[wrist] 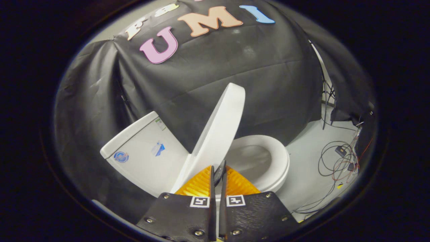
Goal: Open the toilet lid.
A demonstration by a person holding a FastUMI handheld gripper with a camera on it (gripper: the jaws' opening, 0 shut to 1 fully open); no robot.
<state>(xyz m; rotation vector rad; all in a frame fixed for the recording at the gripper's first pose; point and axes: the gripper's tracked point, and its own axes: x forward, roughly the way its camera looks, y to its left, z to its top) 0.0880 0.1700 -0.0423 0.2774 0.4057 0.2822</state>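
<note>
White ceramic toilet tank (141, 151) sits furthest left, w/ a couple of small stickers on its face, backed against the black cloth booth wall (201, 84). Next to it the white plastic toilet lid (220, 131) stands raised on edge, hinged near the tank; its long axis runs from the hinge end low by the fingers up to the rounded free end, leaning a bit away from the tank, underside facing the bowl. Just below it the gripper (219, 173): jaws nearly together w/ the lid's lower edge apparently caught in the thin gap, prob pinched there so the lid can be swung up and back. Right of the lid, the white oval seat and bowl (272, 161) lie exposed, so the job looks mostly done; lid not yet resting on the tank. Far right, loose dark cables (339, 158) on the pale grey floor (309, 141)
</note>
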